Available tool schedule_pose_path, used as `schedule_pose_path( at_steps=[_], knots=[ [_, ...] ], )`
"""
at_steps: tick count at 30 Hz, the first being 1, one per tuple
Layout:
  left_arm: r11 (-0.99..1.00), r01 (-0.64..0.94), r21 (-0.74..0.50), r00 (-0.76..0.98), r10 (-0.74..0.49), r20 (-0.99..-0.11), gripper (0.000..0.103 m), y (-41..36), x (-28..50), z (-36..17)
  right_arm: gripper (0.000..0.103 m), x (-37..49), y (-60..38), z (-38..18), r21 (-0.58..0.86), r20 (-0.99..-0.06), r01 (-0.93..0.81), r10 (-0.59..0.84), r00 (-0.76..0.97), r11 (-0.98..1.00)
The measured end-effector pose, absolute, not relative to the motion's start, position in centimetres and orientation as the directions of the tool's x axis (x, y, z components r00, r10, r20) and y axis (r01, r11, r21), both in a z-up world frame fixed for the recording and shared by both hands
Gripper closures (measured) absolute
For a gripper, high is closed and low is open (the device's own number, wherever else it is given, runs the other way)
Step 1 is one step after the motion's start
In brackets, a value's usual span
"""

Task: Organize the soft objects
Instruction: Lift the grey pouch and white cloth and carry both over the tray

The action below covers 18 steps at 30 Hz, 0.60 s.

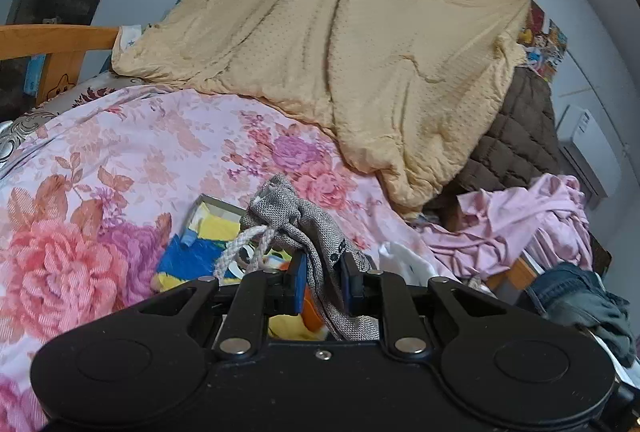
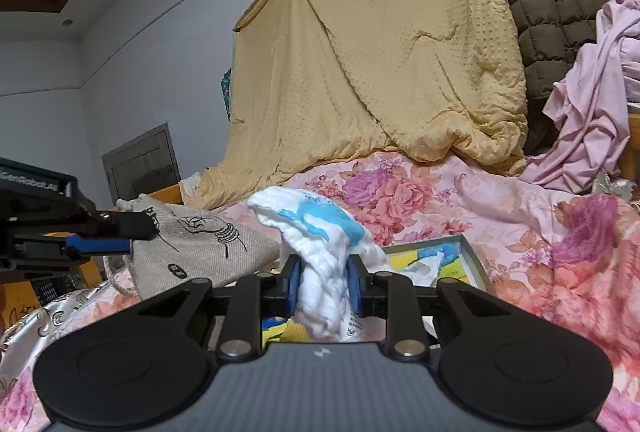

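In the left wrist view my left gripper (image 1: 323, 274) is shut on a grey woven drawstring bag (image 1: 296, 216) with a white cord (image 1: 244, 246), held above the floral bedspread (image 1: 120, 160). In the right wrist view my right gripper (image 2: 324, 284) is shut on a white quilted cloth (image 2: 320, 244) with a blue print. The same grey bag (image 2: 200, 244), printed with a black hand drawing, hangs at the left, clamped by the left gripper (image 2: 132, 236). An open shallow box (image 2: 468, 252) of yellow and blue items lies on the bed under both.
A yellow dotted blanket (image 1: 360, 52) hangs like a tent behind the bed. A brown quilted cover (image 1: 516, 140), crumpled pink garments (image 1: 528, 224) and denim (image 1: 568, 292) pile at the right. A wooden bed rail (image 1: 56, 40) runs at the far left.
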<state>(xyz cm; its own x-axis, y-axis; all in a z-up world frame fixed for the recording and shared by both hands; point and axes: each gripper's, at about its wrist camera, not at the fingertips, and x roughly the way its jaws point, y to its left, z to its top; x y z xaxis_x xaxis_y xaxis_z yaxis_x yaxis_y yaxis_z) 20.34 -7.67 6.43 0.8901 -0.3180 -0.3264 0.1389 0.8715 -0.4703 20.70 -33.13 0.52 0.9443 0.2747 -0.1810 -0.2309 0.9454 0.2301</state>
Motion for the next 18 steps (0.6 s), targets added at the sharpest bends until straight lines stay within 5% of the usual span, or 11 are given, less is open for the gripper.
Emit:
schedule_pose_path(
  at_steps=[18],
  knots=[
    [0.88,0.016,-0.474,0.878,-0.239,-0.415,0.084,-6.5,32.4,2.6,0.075,31.0,-30.5,-2.1,0.106,-0.305,-0.238,0.259,0.916,0.965]
  ],
)
